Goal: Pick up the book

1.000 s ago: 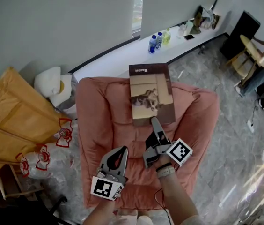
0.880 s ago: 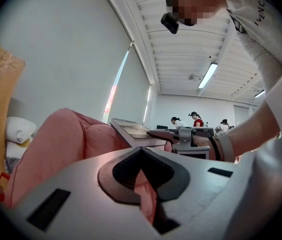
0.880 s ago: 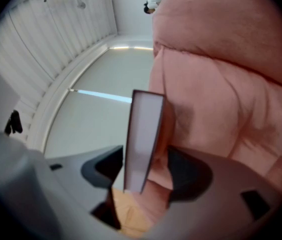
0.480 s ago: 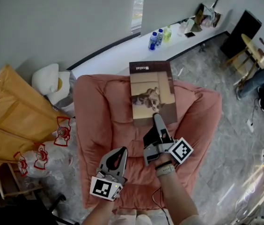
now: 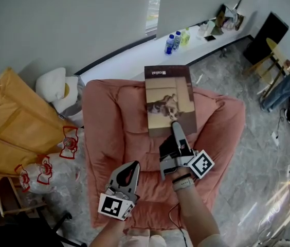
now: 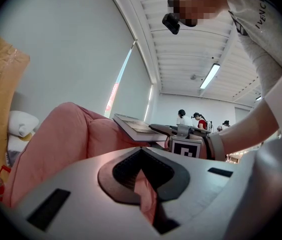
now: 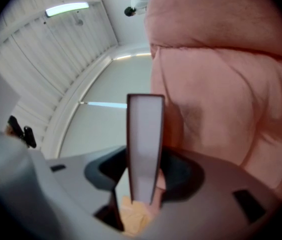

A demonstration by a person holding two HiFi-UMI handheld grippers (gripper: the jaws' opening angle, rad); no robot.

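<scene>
The book [image 5: 169, 99] lies on the pink armchair [image 5: 109, 133], its near edge between the jaws of the right gripper [image 5: 175, 128]. We judge the edge should be seated deep and square before any lift. Those jaws are closing, wide apart, not yet pressing. The left gripper [image 5: 133, 165] hovers nearby, jaws together, empty.

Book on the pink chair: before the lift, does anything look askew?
The brown-covered book lies with its far end jutting past the back edge of the pink padded chair; the right gripper's jaws are closing around its near edge.
</scene>
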